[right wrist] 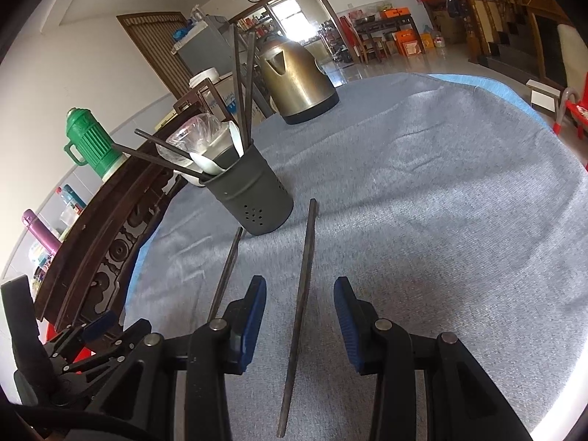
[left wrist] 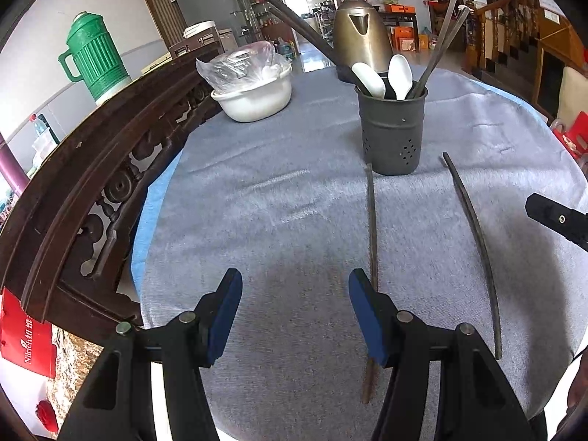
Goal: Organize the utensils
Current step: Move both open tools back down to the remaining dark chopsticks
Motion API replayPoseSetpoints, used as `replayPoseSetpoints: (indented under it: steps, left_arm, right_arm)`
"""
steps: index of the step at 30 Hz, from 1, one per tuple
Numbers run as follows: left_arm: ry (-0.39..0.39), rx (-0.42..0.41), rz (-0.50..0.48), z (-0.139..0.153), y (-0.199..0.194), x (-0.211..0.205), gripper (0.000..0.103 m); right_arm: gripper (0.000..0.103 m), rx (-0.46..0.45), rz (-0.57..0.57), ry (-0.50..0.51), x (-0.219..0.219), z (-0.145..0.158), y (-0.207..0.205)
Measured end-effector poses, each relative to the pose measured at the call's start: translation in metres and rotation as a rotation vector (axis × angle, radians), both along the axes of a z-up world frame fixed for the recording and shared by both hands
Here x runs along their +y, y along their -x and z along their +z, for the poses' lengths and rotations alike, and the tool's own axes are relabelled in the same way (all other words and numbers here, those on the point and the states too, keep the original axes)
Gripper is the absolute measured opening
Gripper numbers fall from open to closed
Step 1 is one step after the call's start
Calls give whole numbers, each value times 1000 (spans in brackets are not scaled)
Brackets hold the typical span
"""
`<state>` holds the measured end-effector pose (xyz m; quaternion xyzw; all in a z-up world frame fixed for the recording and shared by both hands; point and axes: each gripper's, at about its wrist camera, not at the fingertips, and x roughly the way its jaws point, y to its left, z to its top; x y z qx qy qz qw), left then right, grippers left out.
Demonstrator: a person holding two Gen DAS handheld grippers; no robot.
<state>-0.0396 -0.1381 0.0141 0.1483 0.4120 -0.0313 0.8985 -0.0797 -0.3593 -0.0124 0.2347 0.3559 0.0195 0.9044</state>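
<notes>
A dark grey utensil holder stands on the grey cloth and holds white spoons and several dark chopsticks. It also shows in the right wrist view. Two loose dark chopsticks lie on the cloth in front of it: a left chopstick and a right chopstick. My left gripper is open and empty; the left chopstick passes under its right finger. My right gripper is open above the right chopstick, which lies between its fingers.
A brass kettle stands behind the holder. A white bowl with a plastic bag sits at the back left. A carved dark wooden rail borders the table's left edge, with a green thermos beyond it.
</notes>
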Motion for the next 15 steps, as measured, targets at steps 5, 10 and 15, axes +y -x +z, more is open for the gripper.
replayPoseSetpoints:
  steps: [5, 10, 15]
  left_arm:
    - [5, 10, 1, -3, -5, 1, 61]
    - [13, 20, 4, -5, -10, 1, 61]
    - [19, 32, 0, -8, -16, 0, 61]
  right_arm:
    - [42, 11, 2, 3, 3, -3, -5]
    - [42, 21, 5, 8, 5, -3, -10]
    - [42, 35, 8, 18, 7, -4, -17]
